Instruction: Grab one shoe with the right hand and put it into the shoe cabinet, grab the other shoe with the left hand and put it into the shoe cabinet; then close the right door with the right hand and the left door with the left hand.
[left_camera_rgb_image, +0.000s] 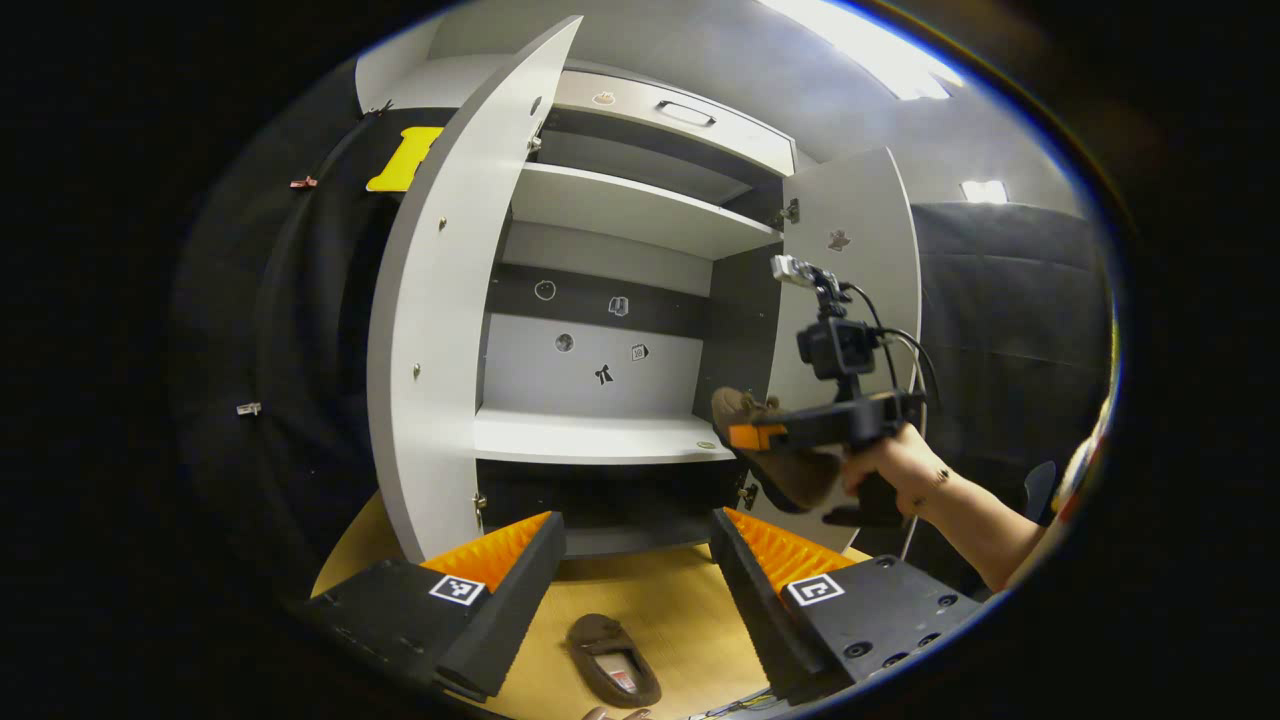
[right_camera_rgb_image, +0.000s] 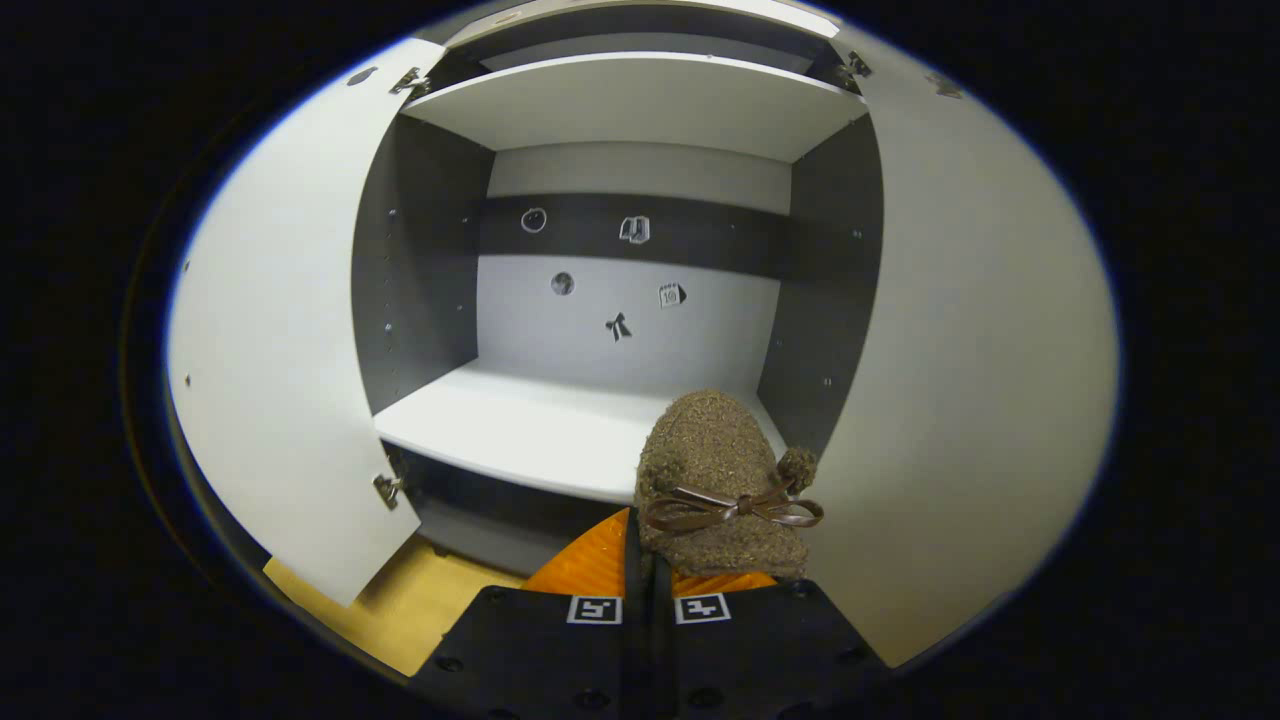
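Lying on wooden floor (left_camera_rgb_image: 690, 600): shoe (left_camera_rgb_image: 612, 660); cabinet (left_camera_rgb_image: 600, 300) open

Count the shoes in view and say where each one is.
2. One shoe is clamped in the right gripper, held up before the cabinet's shelf. The other shoe lies on the floor between the left gripper's fingers.

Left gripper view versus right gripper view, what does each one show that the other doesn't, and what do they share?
Left gripper view alone: the second shoe lying on the wooden floor between the open left tool, the hand holding the right tool, and the drawer at the cabinet's top.

Right gripper view alone: the bow on the held shoe, with the right tool shut on it.

Shared: the cabinet, both doors open, its bare middle shelf, and the stickers on its back wall.
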